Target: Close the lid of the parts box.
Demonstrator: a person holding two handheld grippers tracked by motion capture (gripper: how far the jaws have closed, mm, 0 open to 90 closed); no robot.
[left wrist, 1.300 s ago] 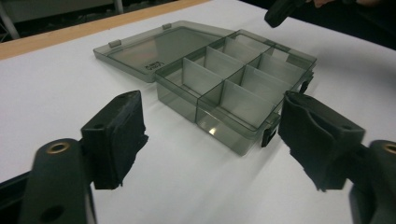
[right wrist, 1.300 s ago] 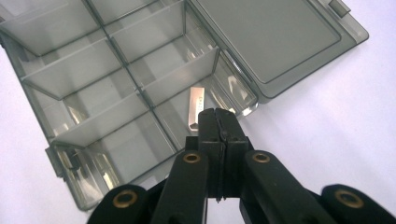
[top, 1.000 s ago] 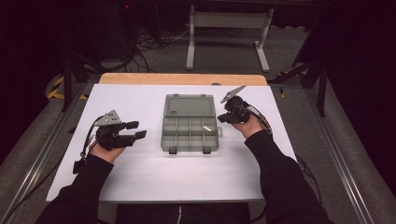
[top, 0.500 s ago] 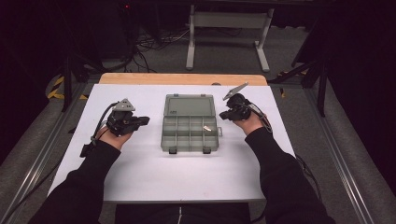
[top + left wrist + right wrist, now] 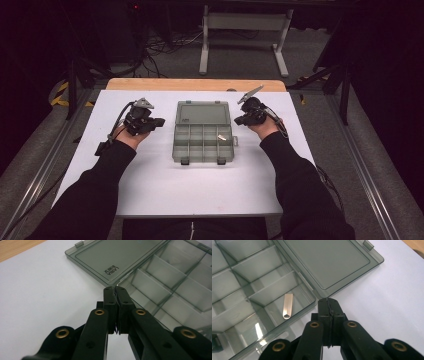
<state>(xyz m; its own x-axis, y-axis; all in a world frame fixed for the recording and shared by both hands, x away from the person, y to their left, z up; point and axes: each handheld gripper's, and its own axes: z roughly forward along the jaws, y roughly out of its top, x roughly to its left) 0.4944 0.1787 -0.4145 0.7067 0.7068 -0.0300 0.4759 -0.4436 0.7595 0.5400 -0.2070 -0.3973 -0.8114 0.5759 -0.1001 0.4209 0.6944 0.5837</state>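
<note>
The open lid of the translucent grey plastic compartment box (image 5: 160,287) reads "LARIVA" just ahead of my left hand-held gripper (image 5: 115,290), whose jaws have just closed on nothing. My right hand-held gripper (image 5: 329,303), level, clamped empty, points at the box's opposite edge on the white surface (image 5: 150,185).

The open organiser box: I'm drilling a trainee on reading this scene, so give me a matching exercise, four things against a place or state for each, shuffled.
Things:
1. box lid
2. metal strip
3. left gripper
4. right gripper

Places or states:
A. lies in a compartment at the tray's edge
B. shut, empty, beside the box at its left in the high view
C. folded back flat on the white table top
D. shut, empty, beside the box at its right in the high view

Pairs: 1-C, 2-A, 3-B, 4-D
</note>
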